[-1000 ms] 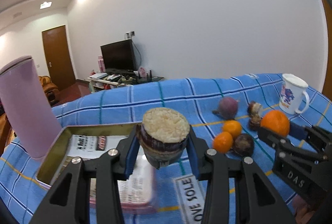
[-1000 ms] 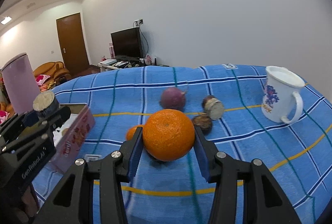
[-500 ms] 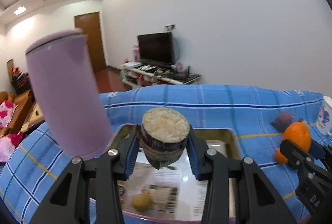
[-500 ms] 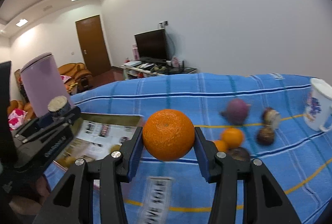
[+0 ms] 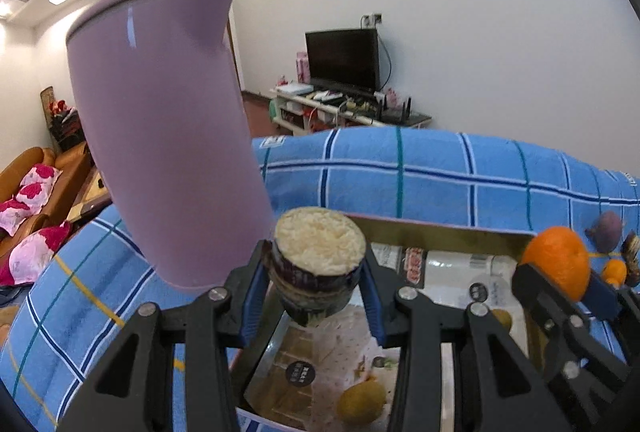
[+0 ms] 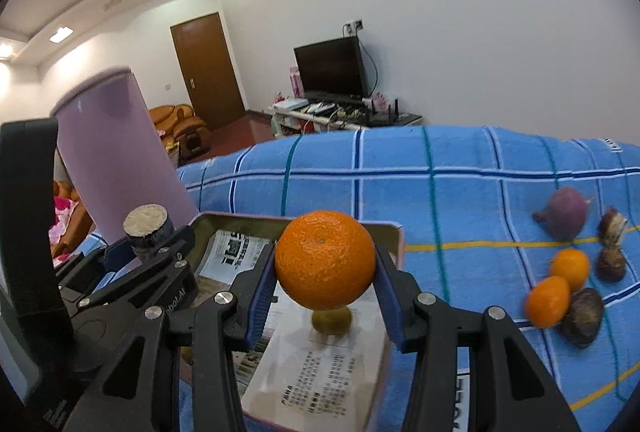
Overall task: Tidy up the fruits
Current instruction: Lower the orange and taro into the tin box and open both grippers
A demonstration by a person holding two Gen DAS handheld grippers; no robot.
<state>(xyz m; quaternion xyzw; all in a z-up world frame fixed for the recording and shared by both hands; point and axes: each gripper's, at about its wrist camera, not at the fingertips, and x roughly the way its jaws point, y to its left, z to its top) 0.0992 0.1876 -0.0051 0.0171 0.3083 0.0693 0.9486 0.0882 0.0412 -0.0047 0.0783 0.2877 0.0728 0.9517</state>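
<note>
My left gripper (image 5: 318, 288) is shut on a dark-skinned cut fruit piece (image 5: 318, 264) with a pale top and holds it above the near left part of a shallow metal tray (image 5: 440, 230). My right gripper (image 6: 325, 286) is shut on a large orange (image 6: 325, 260) and holds it above the same tray (image 6: 240, 222). A small yellow-green fruit (image 6: 331, 320) lies in the tray, also in the left wrist view (image 5: 360, 402). The orange also shows at the right of the left wrist view (image 5: 558, 266).
A tall lilac cup (image 5: 164, 127) stands just left of the tray. On the blue checked cloth (image 6: 460, 191) to the right lie a purple fruit (image 6: 566, 209), two small oranges (image 6: 560, 284) and three dark brown fruits (image 6: 582, 316).
Both grippers have moved left from the fruit pile to above the tray, each still holding its fruit. The lilac cup now looms close on the left.
</note>
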